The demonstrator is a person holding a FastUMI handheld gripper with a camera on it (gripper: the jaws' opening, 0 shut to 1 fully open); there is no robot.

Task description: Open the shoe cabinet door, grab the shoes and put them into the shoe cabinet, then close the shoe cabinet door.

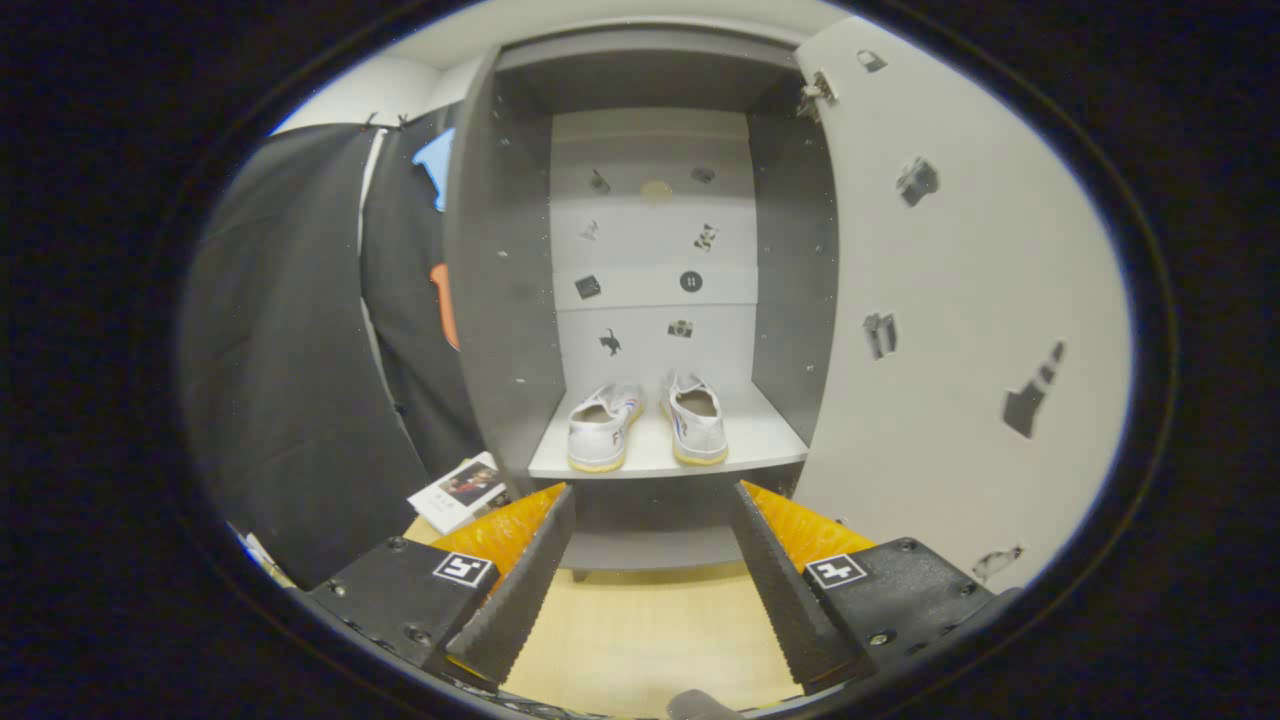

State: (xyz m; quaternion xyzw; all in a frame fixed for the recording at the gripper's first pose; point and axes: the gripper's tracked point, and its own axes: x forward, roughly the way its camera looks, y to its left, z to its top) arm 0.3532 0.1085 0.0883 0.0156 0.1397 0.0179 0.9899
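The grey shoe cabinet (500,300) stands straight ahead with its inside showing. Its door (950,320) is swung wide to the right, pale with small dark stickers on it. Two white canvas shoes, a left one (602,428) and a right one (696,420), sit side by side on the cabinet's shelf (760,440), heels toward me. My gripper (655,495) is open with nothing between its fingers. The ribbed black fingers (520,590) point at the shelf's front edge and stop short of it, below the shoes.
A lower shelf (650,548) shows under the shoe shelf. The cabinet stands on a light wooden floor (640,640). A booklet (462,492) lies on the floor at the cabinet's left foot, beside the black cloth wall (290,350).
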